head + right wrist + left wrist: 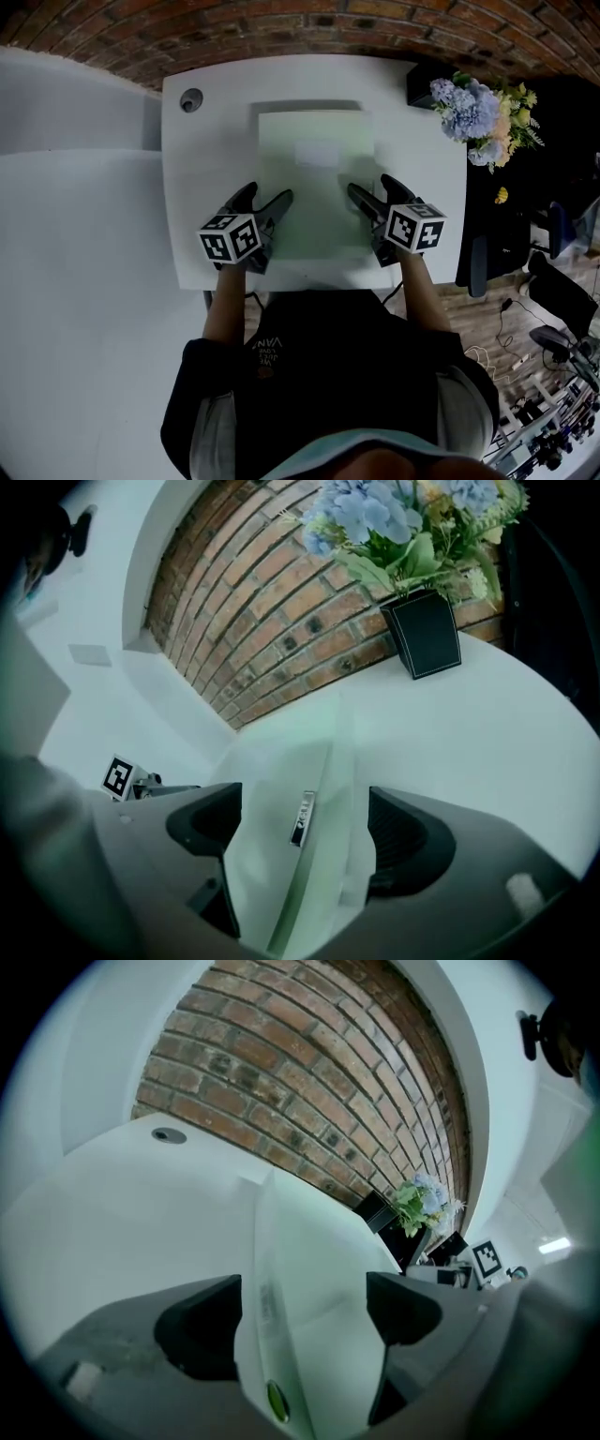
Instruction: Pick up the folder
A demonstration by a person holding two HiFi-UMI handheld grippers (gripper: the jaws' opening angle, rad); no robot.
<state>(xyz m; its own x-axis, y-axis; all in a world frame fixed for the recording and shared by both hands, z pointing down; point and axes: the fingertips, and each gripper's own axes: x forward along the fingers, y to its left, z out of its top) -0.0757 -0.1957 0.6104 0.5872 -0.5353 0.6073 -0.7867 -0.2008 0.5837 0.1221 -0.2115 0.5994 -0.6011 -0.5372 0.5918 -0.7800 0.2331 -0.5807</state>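
Observation:
A pale green translucent folder (pixel 317 216) lies flat in the middle of the white table (pixel 211 169). My left gripper (pixel 267 195) stands open at the folder's near left edge, my right gripper (pixel 371 186) open at its near right edge. In the left gripper view the folder's edge (pixel 305 1288) runs between the two dark fingers (pixel 202 1327) of the left gripper (pixel 300 1321), and neither pad presses on it. In the right gripper view the folder (pixel 272 855), with a small metal label (pixel 302 819) on it, sits between the wide jaws of the right gripper (pixel 300 834).
A black vase of blue and cream flowers (pixel 483 114) stands at the table's far right corner, also in the right gripper view (pixel 427 635). A round cable hole (pixel 191 98) is at the far left corner. A brick wall lies behind; chairs and cables are on the floor to the right.

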